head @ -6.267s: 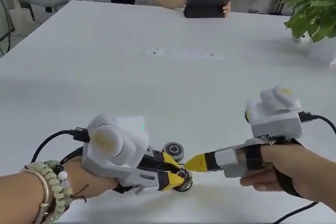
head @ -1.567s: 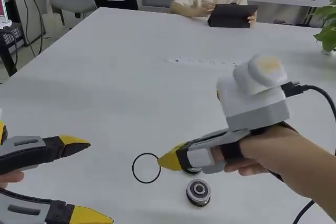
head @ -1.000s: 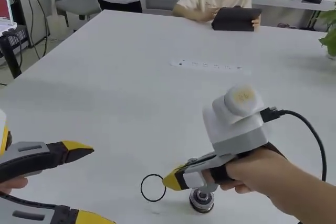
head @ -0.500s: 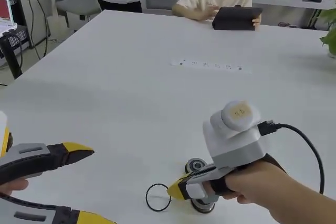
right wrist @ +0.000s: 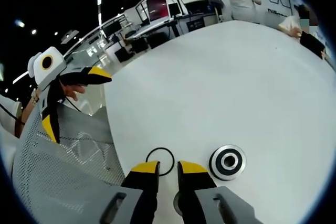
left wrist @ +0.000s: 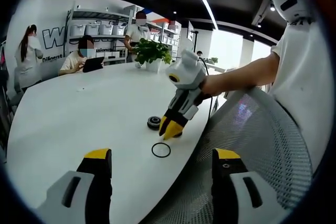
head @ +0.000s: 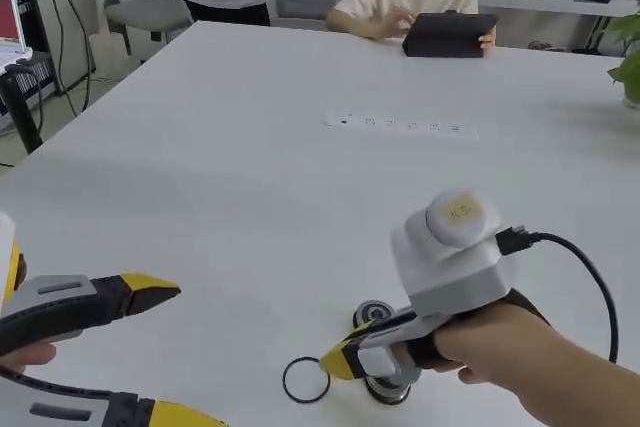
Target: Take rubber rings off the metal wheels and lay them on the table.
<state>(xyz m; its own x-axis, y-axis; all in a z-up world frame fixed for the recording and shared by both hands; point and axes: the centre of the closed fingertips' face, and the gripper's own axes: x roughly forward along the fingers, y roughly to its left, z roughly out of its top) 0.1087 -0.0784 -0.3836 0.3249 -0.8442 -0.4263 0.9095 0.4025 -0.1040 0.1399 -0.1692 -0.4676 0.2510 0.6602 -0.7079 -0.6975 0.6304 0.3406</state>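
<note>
A black rubber ring [head: 306,379] [left wrist: 161,150] [right wrist: 159,161] lies flat on the white table [head: 300,177]. My right gripper [head: 335,365] [left wrist: 169,128] [right wrist: 168,168] hovers just right of the ring, its yellow jaws a narrow gap apart with nothing between them. One metal wheel [head: 372,313] [left wrist: 154,123] [right wrist: 227,162] lies beyond the gripper. A second wheel [head: 388,389] sits mostly hidden under the gripper body. My left gripper [head: 165,352] [left wrist: 163,158] [right wrist: 73,100] is held off the table's near left edge, wide open and holding nothing.
A white power strip [head: 400,126] lies mid-table. A person with a dark tablet [head: 448,33] sits at the far end. A potted plant [left wrist: 152,55] stands at the far right corner, and the table's edge runs close to the ring.
Earlier my left gripper held a wheel while the right pulled at it. Now the left is open and off the table, and the ring lies on the table by the right jaws.
</note>
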